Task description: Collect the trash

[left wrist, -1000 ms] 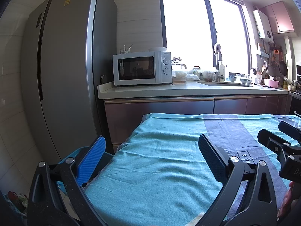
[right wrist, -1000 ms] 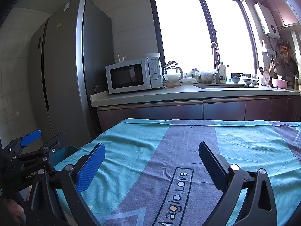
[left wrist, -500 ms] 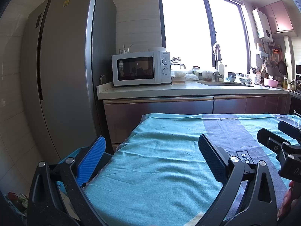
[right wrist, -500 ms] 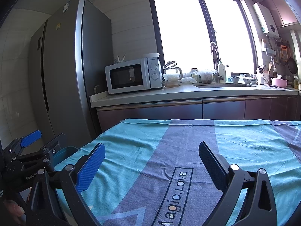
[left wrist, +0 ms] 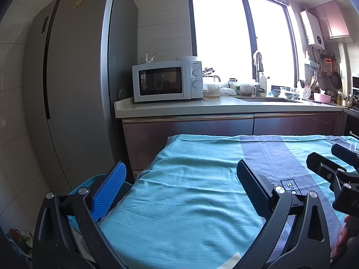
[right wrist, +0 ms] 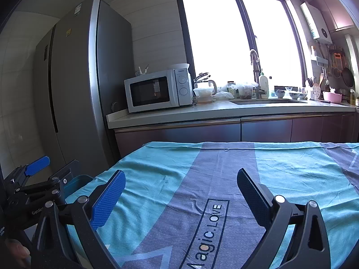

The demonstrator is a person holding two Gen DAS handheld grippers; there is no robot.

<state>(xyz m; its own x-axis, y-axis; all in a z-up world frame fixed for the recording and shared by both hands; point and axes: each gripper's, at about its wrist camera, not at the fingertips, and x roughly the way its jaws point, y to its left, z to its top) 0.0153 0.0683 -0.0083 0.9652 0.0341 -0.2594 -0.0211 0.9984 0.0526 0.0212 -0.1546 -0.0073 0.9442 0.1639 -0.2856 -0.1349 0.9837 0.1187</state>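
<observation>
My left gripper [left wrist: 179, 179] is open and empty above the left part of a table covered with a teal and grey cloth [left wrist: 190, 192]. My right gripper [right wrist: 179, 188] is open and empty above the cloth [right wrist: 224, 174], over its "Magic.LOVE" print. Each gripper shows at the edge of the other's view: the right one [left wrist: 336, 168] and the left one [right wrist: 38, 179]. A blue bin [left wrist: 89, 183] stands on the floor at the table's left edge, mostly hidden; its rim also shows in the right wrist view [right wrist: 76, 181]. No trash shows on the cloth.
A tall grey fridge [left wrist: 74, 89] stands to the left. A counter [left wrist: 224, 107] behind the table carries a white microwave [left wrist: 166, 80], bowls, jars and a sink under a bright window. Some coloured items [left wrist: 18, 237] lie on the floor at the lower left.
Both views have shifted very slightly; the grippers stay open and empty over the cloth.
</observation>
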